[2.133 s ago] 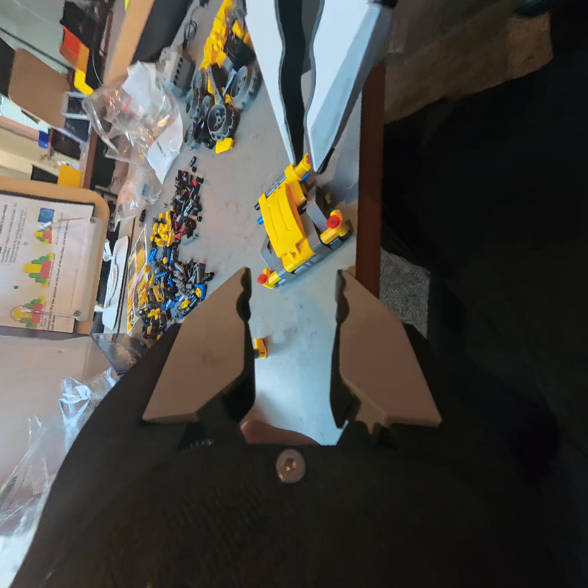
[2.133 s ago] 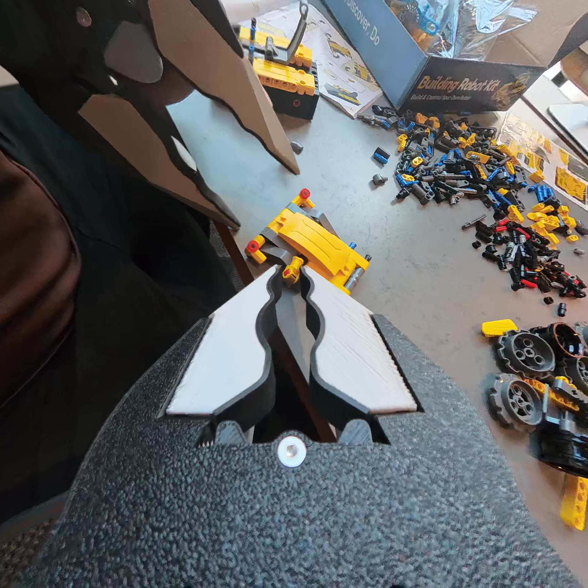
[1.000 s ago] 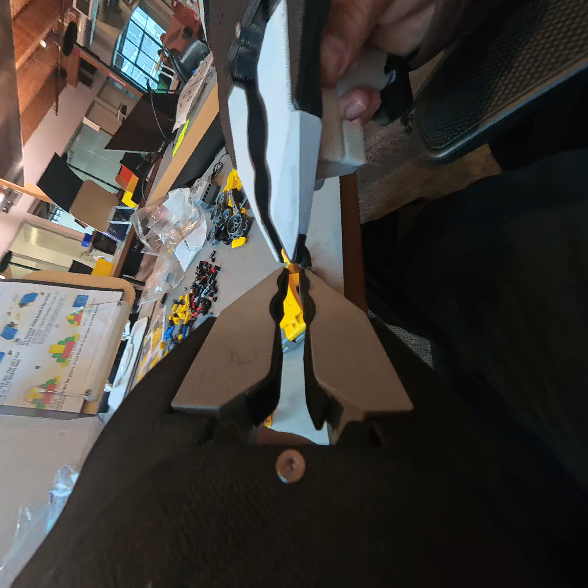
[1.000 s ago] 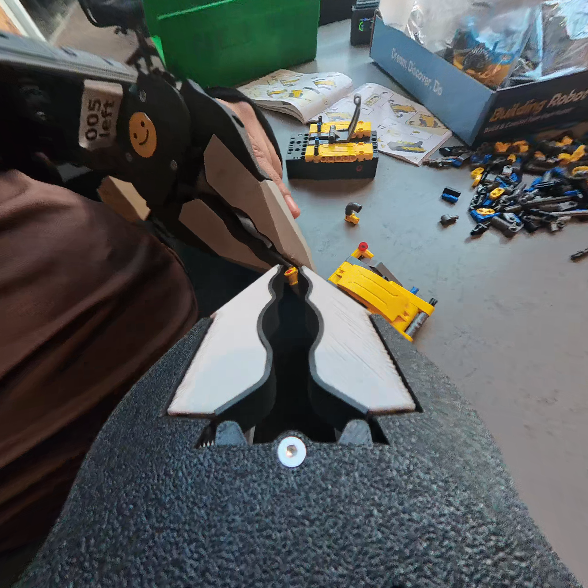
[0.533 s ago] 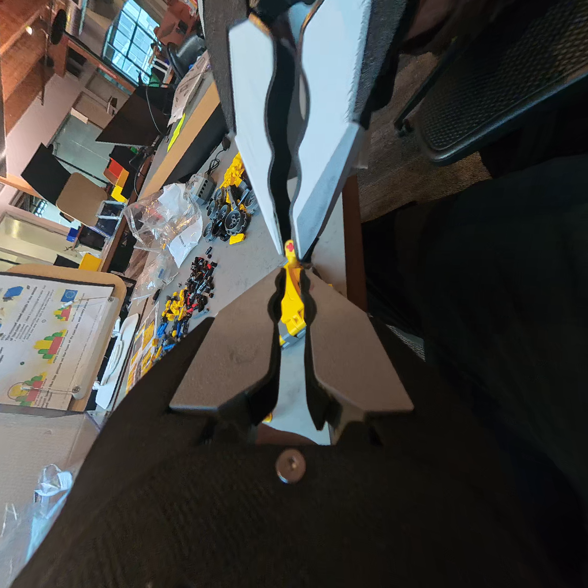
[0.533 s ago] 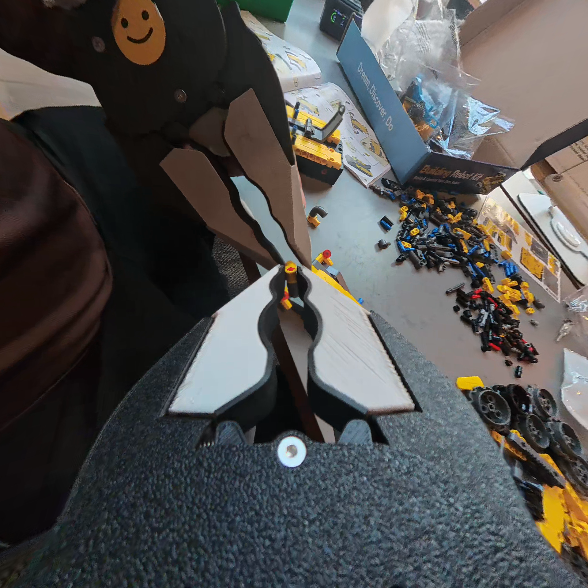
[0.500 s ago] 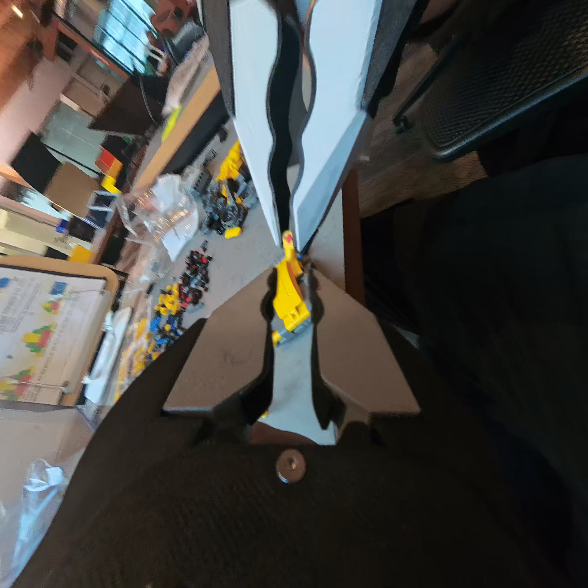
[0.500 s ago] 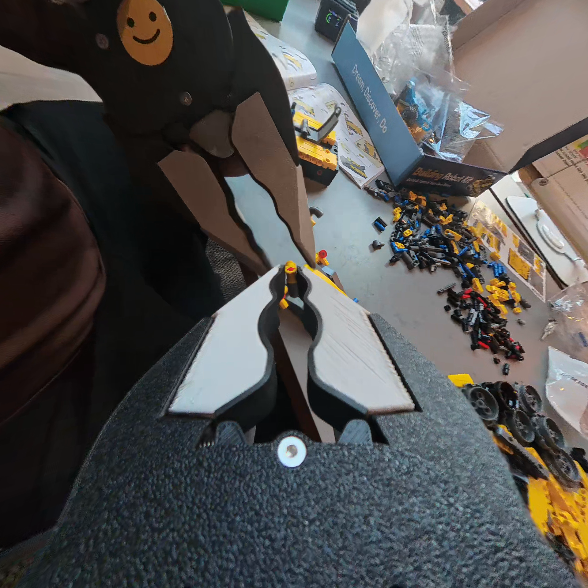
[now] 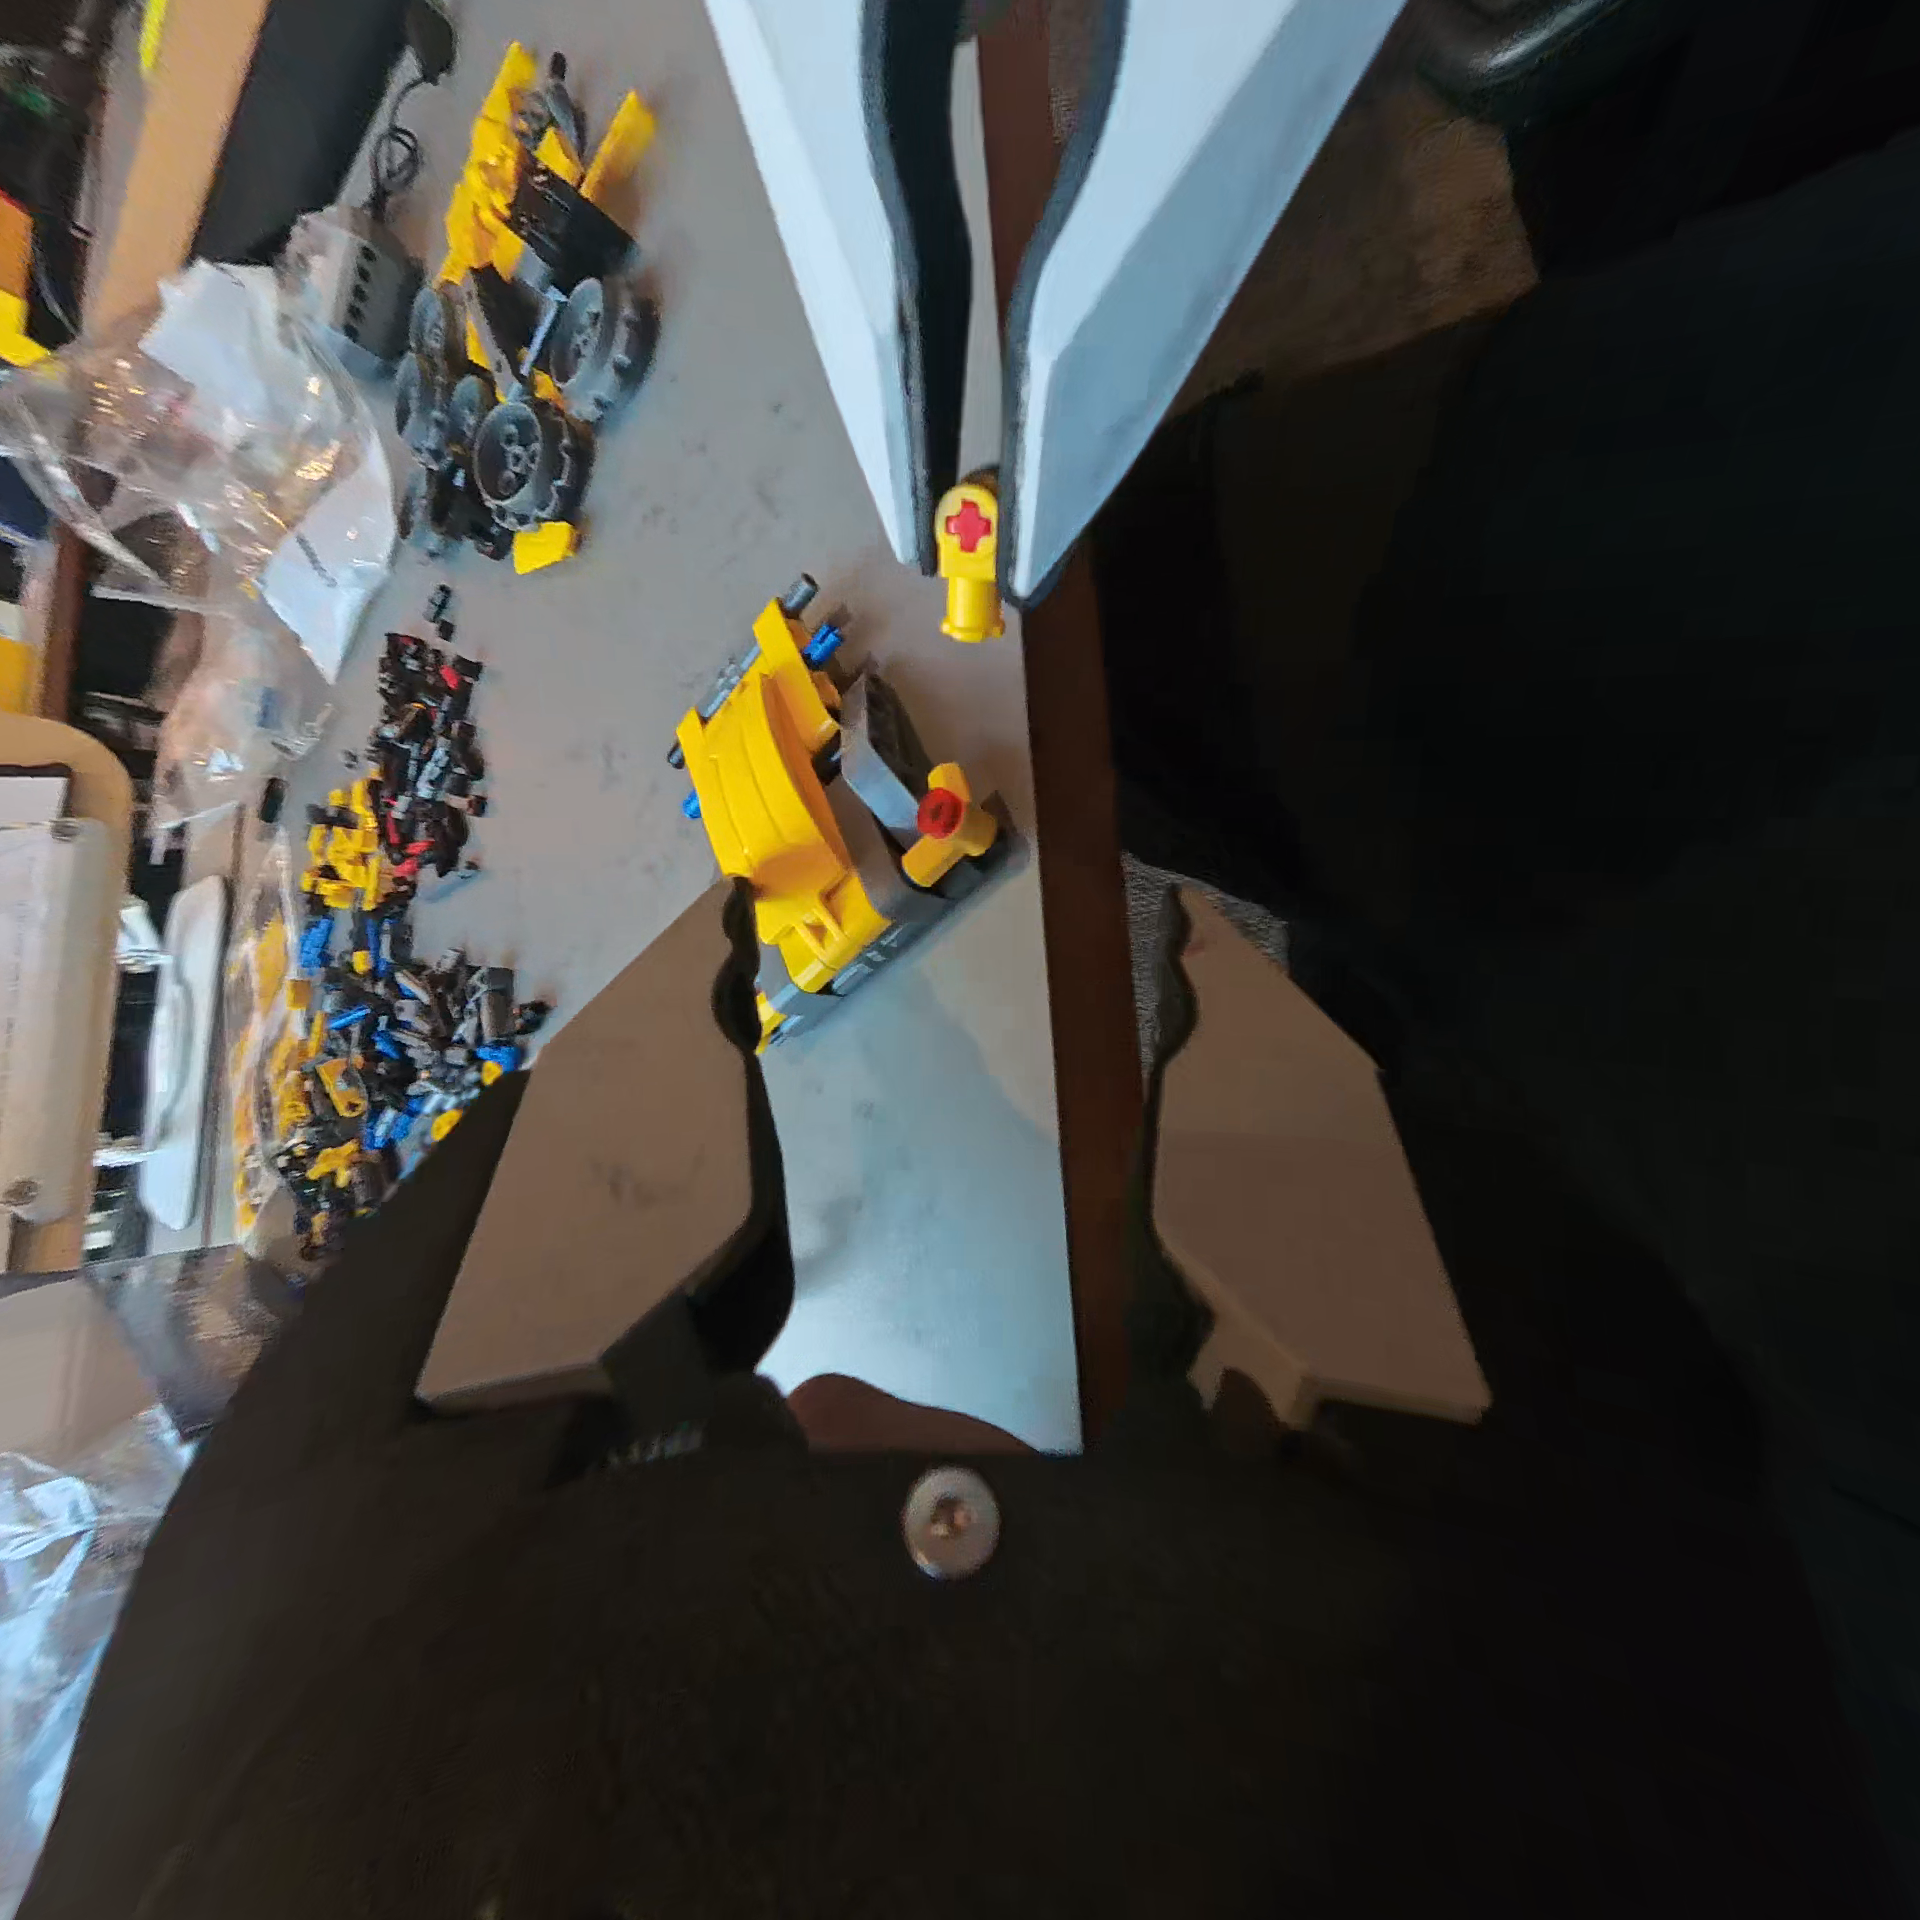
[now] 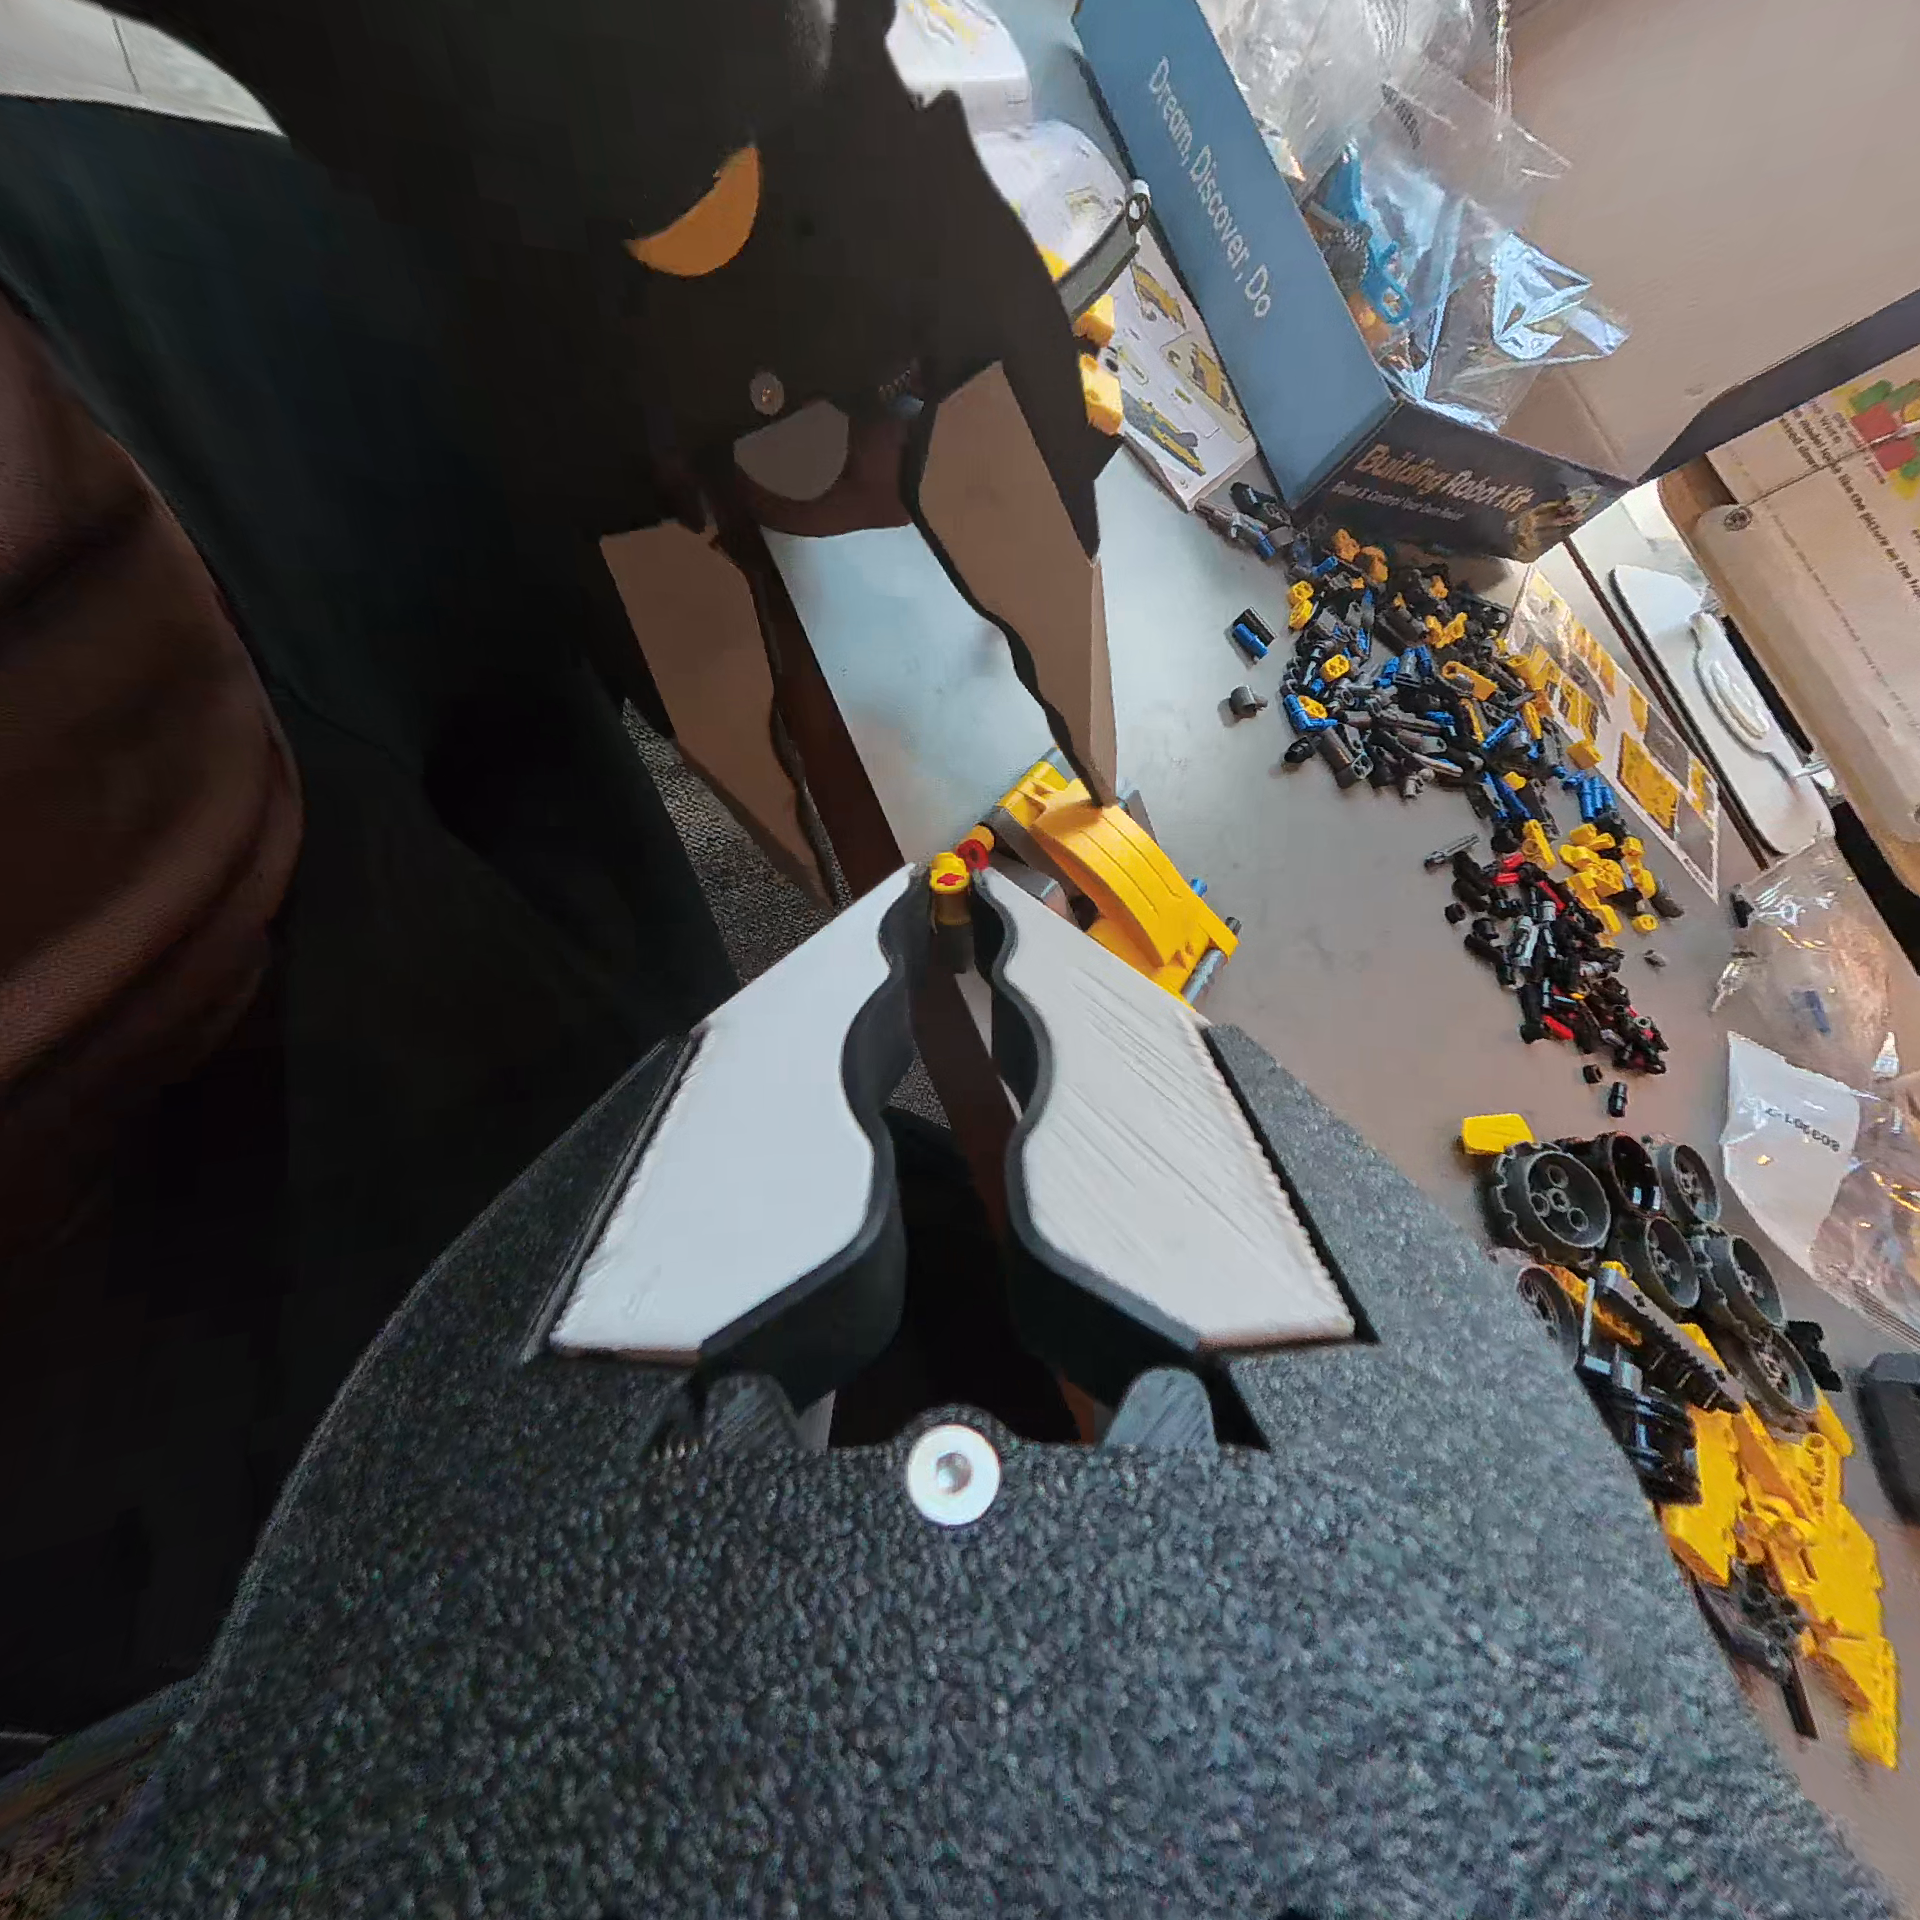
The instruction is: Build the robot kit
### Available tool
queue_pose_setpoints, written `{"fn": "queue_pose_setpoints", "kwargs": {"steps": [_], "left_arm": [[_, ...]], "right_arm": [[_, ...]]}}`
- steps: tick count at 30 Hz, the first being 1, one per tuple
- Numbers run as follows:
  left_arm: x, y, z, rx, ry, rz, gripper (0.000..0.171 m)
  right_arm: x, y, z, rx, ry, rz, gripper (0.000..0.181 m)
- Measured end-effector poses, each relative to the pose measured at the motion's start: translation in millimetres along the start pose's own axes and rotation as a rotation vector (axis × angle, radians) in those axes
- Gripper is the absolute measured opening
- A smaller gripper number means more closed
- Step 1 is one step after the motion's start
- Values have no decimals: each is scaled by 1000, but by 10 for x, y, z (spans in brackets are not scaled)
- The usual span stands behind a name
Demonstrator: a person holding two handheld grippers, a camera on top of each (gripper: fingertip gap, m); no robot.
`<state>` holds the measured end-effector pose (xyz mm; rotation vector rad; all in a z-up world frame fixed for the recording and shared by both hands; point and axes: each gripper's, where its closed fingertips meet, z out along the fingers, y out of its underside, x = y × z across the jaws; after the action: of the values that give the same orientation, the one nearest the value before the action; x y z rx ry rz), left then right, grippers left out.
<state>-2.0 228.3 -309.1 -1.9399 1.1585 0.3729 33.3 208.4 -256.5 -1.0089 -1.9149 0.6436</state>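
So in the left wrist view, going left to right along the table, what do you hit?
Plastic bag → loose parts pile → yellow assembly → small yellow connector pinched in the right gripper → brown table edge.

Loose black, blue and yellow pieces (image 10: 1455, 727) lie heaped on my grey desk (image 10: 1351, 987), near a blue box (image 10: 1247, 260) stuffed with clear bags (image 10: 1455, 208). Dark wheels (image 10: 1621, 1226) cluster beside a yellow part-built model (image 10: 1787, 1538).

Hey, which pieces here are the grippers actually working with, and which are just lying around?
In use:
- yellow connector, clamped in right gripper
- yellow assembly, beside open left gripper

Lying about:
- loose parts pile
- wheels
- blue box
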Motion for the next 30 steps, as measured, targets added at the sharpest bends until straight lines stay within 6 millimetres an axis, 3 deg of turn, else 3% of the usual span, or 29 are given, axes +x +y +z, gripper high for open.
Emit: {"fn": "queue_pose_setpoints", "kwargs": {"steps": [6,7,9,11,14,17,20,25,30], "left_arm": [[33,30,-72,-40,-175,64,47],[98,36,-87,-40,-189,67,32],[292,68,-87,-27,-176,22,53],[351,70,-126,-13,-208,29,57],[283,-106,-212,54,-211,9,60],[220,-256,-196,73,-81,-78,87],[178,-234,-111,26,36,-18,113],[147,-95,54,-26,143,47,105],[59,-40,127,-61,47,70,97]], "right_arm": [[-3,-42,-79,42,29,36,7],[-27,-20,-72,35,26,33,8],[-59,50,-50,-2,43,-3,8],[-98,76,-39,-17,50,-37,8],[-138,89,-18,-26,36,-36,8],[-171,54,-13,-15,19,-22,7],[-186,43,-19,-13,20,-25,7],[-121,24,-65,9,43,0,8],[-39,73,-77,5,69,22,7]]}}
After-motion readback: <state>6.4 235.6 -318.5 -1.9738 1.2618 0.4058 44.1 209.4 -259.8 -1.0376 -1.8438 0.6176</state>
